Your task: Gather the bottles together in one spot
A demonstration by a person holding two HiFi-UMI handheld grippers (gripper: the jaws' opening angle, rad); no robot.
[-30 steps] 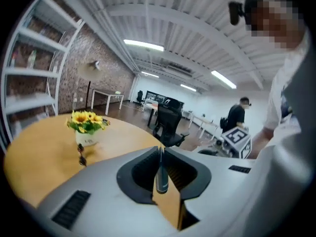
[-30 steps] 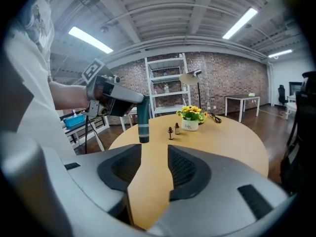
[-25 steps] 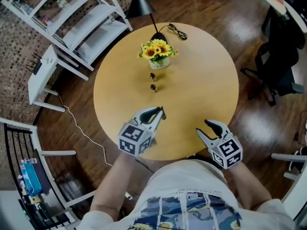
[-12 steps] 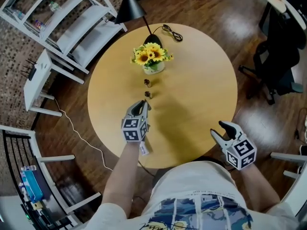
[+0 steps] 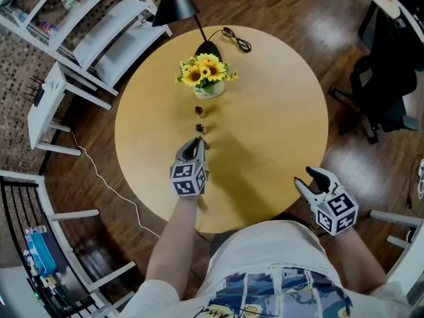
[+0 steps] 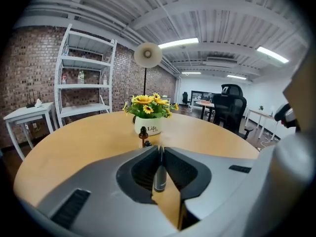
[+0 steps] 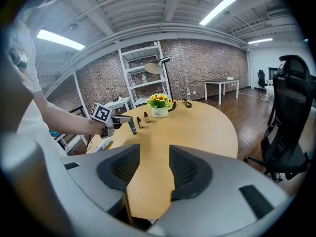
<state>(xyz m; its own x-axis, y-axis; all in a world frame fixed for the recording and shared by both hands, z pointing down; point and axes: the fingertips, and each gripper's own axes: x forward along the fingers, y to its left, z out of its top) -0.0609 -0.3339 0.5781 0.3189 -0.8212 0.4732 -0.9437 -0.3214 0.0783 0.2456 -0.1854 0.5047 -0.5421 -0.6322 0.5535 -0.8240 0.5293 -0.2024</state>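
Gripping a slim bottle [image 6: 159,174], left tongs [image 5: 197,141] closed, standing bottle [image 5: 200,128] just ahead, right tongs [image 5: 313,176] wide, empty.

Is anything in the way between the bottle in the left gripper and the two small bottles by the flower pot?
Nothing visible. Bare table runs from the bottle in the left gripper to the nearer small bottle; the farther one stands behind it, before the flower pot.

— What stands round my bench [image 5: 265,111]?
— Item: brick wall [image 7: 207,58], white shelving [image 5: 86,18], small white table [image 5: 43,105]. Item: dark wood floor [image 5: 298,5], black office chair [image 5: 387,91]. Item: floor lamp [image 5: 171,2]; strip lights [image 7: 217,9] overhead.
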